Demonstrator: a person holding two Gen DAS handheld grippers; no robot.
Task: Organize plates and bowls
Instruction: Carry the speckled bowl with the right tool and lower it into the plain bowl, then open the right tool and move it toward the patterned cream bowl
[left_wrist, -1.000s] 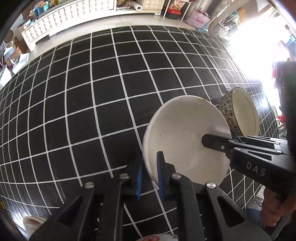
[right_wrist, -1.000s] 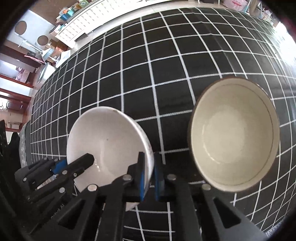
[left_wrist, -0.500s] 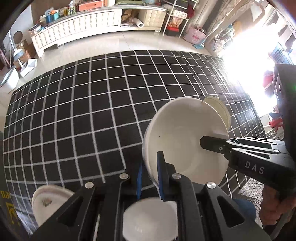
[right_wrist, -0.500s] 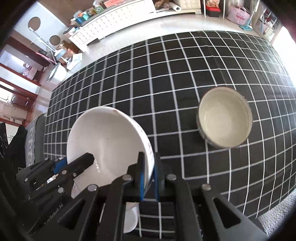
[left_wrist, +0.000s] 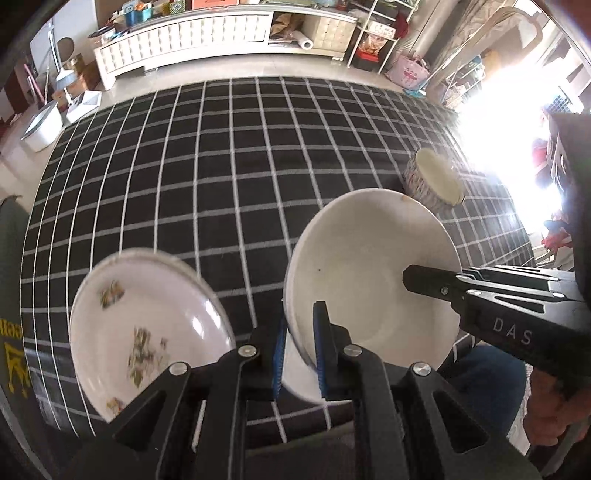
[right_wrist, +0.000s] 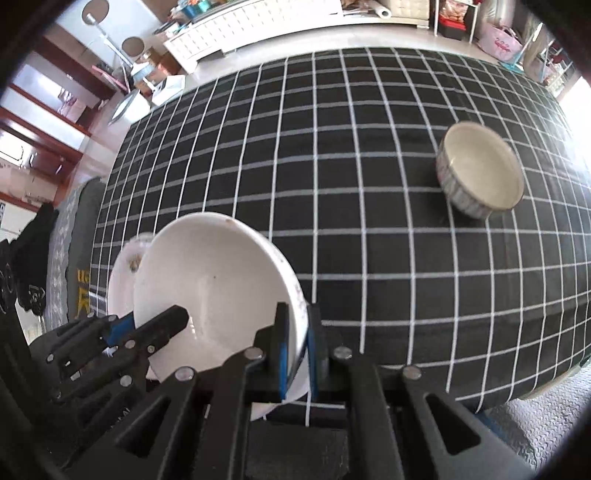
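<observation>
A plain white bowl (left_wrist: 369, 266) (right_wrist: 214, 280) hangs tilted above the near part of the table, held from two sides. My left gripper (left_wrist: 299, 332) is shut on its left rim. My right gripper (right_wrist: 297, 325) is shut on the opposite rim, and one of its fingers (left_wrist: 443, 286) reaches into the bowl in the left wrist view. A floral plate (left_wrist: 147, 332) (right_wrist: 123, 273) lies just left of the held bowl. Another white dish (left_wrist: 295, 382) shows under the held bowl, mostly hidden. A patterned bowl (left_wrist: 436, 181) (right_wrist: 480, 173) stands far off at the right.
A black cloth with a white grid (left_wrist: 221, 166) (right_wrist: 332, 166) covers the table, whose near edge (right_wrist: 517, 384) runs below the grippers. A person's hand (left_wrist: 546, 417) holds the right gripper. A white cabinet (left_wrist: 184, 33) and shelves stand beyond the far edge.
Both grippers carried the white bowl up and back toward the near edge. The patterned bowl has fallen away to the far right. The floral plate and a white dish came into view.
</observation>
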